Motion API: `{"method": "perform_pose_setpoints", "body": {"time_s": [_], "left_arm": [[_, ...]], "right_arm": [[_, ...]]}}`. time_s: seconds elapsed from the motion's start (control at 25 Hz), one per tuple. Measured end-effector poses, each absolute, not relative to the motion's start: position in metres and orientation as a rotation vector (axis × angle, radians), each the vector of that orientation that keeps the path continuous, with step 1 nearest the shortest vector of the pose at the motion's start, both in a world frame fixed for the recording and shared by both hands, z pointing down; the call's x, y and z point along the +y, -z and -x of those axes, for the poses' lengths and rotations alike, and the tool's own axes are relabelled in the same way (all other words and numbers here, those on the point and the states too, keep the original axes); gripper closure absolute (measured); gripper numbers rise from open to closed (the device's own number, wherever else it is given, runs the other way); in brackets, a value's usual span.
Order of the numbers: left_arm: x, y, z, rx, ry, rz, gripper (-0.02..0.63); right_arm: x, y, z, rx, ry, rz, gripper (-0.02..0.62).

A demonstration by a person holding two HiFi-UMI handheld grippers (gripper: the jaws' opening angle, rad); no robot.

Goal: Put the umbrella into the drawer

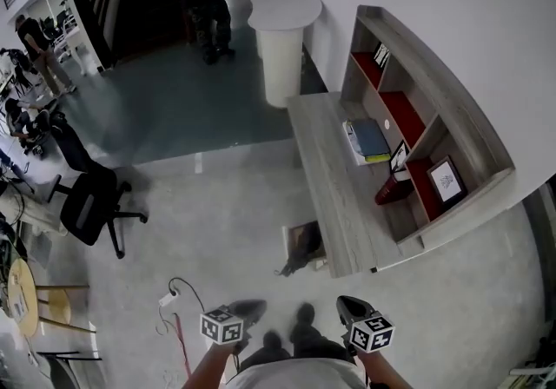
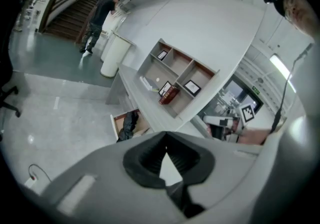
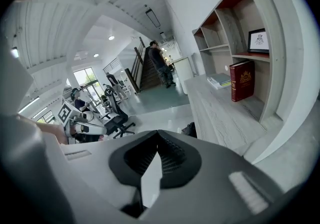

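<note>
A black folded umbrella (image 1: 306, 247) lies in the open drawer (image 1: 287, 235) under the near end of the grey desk (image 1: 334, 196), with one dark end drooping over the drawer's front. The left gripper view shows the same umbrella (image 2: 129, 122) inside the drawer (image 2: 114, 124). My left gripper (image 1: 252, 307) (image 2: 165, 149) is shut and empty, held back from the drawer above the floor. My right gripper (image 1: 347, 305) (image 3: 158, 140) is shut and empty beside it. Just past its jaws, a dark bit of the umbrella (image 3: 190, 129) shows at the desk's edge.
A shelf unit (image 1: 434, 118) on the desk holds a red book (image 1: 393, 192) and picture frames. A black office chair (image 1: 91, 205) stands at left, and a power strip with cable (image 1: 169, 299) lies near my feet. A white round stand (image 1: 282, 40) is beyond the desk. People stand far back.
</note>
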State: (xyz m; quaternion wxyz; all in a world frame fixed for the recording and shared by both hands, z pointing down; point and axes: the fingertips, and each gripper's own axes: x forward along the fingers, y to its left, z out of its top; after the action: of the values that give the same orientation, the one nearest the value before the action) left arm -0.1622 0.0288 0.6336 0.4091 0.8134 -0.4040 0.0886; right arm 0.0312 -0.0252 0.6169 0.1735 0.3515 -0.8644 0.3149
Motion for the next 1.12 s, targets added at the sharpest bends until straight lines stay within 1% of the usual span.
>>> {"method": "perform_pose_setpoints", "body": {"time_s": [0.36,0.6,0.84,1.12], "left_arm": [[0.076,-0.599,0.184,-1.139,-0.229,-2.200,0.607],[0.109,-0.589,0.185,-1.141,-0.241,-2.236,0.607],[0.140,-0.585,0.166,-1.120,-0.269,-2.230,0.607],[0.151,-0.576,0.138,-1.167,-0.241,-2.208,0.607]], "right_arm": [[0.046,-0.596,-0.021,-2.453,-0.875,-1.048,0.589],[0.086,-0.590,-0.032,-2.447,-0.838,-1.097,0.589],[0.100,-0.582,-0.054,-2.451,-0.781,-1.111,0.589],[0.107,-0.581,-0.080,-2.475,-0.779,-1.062,0.589]]}}
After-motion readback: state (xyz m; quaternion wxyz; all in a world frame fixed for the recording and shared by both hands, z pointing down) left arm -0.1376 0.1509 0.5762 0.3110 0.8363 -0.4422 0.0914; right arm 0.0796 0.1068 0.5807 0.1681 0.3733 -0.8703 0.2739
